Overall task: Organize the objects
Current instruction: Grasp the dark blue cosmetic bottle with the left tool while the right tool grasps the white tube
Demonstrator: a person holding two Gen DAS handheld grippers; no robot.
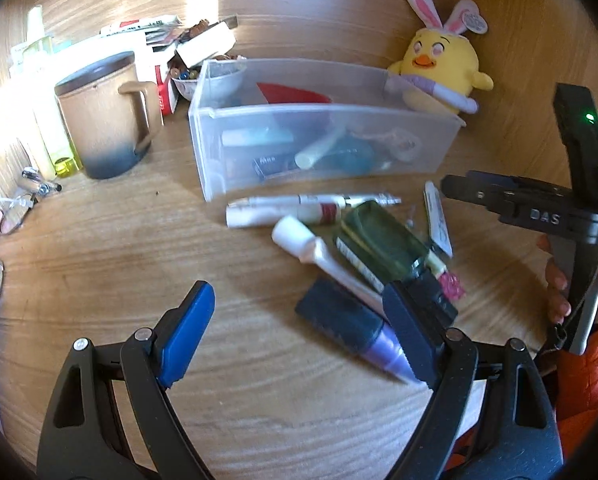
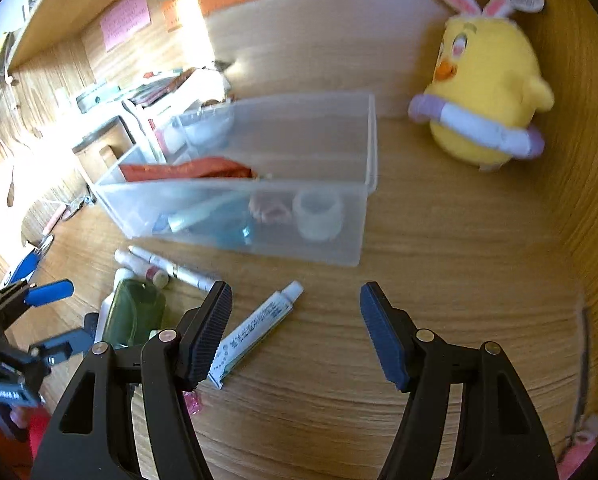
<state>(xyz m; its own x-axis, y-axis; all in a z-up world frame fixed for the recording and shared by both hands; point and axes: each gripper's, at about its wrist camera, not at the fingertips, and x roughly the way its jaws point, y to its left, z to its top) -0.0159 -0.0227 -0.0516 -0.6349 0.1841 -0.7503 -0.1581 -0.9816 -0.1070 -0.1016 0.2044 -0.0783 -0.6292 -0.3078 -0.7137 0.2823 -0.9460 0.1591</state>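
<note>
A clear plastic bin holds several small items. In front of it on the wooden desk lie white pens, a white tube, a green bottle, a purple-and-black tube and a small white ointment tube. My left gripper is open and empty, low over the desk, with the purple tube by its right finger. My right gripper is open and empty; the ointment tube lies by its left finger.
A yellow chick plush stands behind the bin at the right. A brown mug, boxes and clutter stand at the left back. Glasses lie at the left edge. A small pink wrapper lies near the bottle.
</note>
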